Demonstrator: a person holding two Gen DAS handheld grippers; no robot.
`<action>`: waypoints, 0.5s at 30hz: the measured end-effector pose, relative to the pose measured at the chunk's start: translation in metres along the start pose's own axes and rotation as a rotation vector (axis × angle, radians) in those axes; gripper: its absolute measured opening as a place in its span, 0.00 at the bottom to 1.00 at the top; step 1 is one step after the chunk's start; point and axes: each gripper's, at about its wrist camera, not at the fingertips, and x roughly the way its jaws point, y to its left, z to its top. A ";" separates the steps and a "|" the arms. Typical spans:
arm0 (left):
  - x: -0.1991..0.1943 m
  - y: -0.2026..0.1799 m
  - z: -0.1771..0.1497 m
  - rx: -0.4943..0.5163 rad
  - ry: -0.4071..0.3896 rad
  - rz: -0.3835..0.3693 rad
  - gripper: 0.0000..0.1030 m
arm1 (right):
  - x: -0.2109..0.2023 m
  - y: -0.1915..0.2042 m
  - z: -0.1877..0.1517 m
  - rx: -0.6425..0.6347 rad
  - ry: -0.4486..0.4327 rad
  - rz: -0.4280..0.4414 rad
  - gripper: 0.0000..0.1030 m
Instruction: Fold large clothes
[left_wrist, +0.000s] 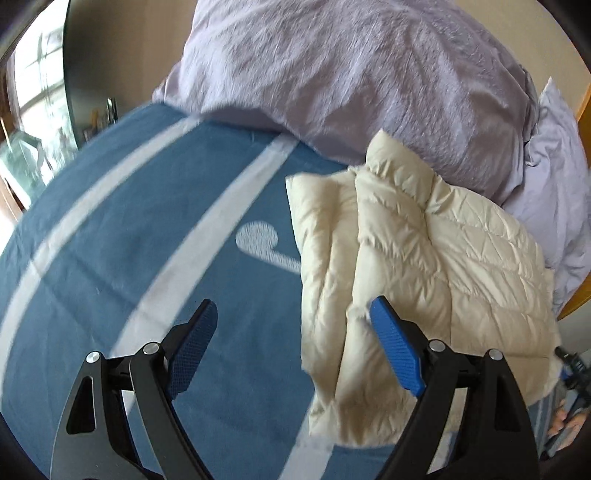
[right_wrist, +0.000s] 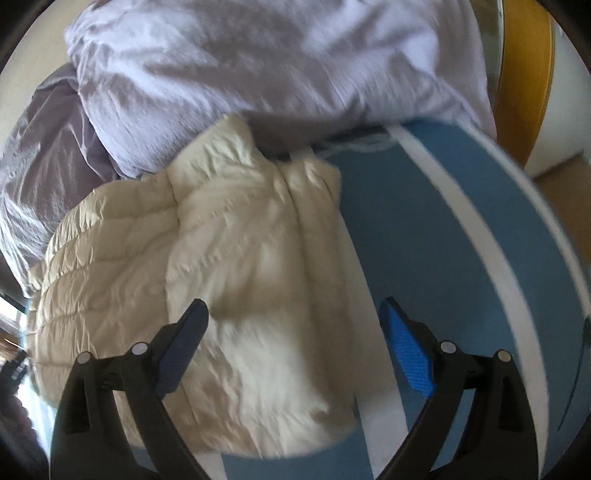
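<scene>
Nearest the lens in the left wrist view, the left gripper (left_wrist: 293, 325) has its blue pads spread wide with nothing pinched, over the blue, white-striped bed cover (left_wrist: 110, 258). Right of it, the folded cream puffer jacket (left_wrist: 406, 258) lies on the cover against the heaped lilac duvet (left_wrist: 351, 74). Over the jacket's right edge, the right gripper (right_wrist: 293, 321) is likewise spread and empty.

Open blanket beside the folded jacket

The blue striped blanket (left_wrist: 110, 258) lies bare beside the cream jacket (left_wrist: 406, 258); heaped lilac bedding (left_wrist: 351, 74) blocks the room behind the jacket.
</scene>
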 end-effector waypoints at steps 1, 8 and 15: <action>0.002 -0.004 -0.002 -0.005 0.010 -0.012 0.84 | 0.002 -0.008 -0.003 0.020 0.016 0.023 0.91; 0.009 -0.018 -0.020 -0.030 0.054 -0.057 0.82 | 0.005 -0.015 -0.023 0.078 0.052 0.114 0.82; 0.011 -0.020 -0.025 -0.084 0.032 -0.094 0.68 | 0.003 -0.014 -0.035 0.082 0.054 0.196 0.56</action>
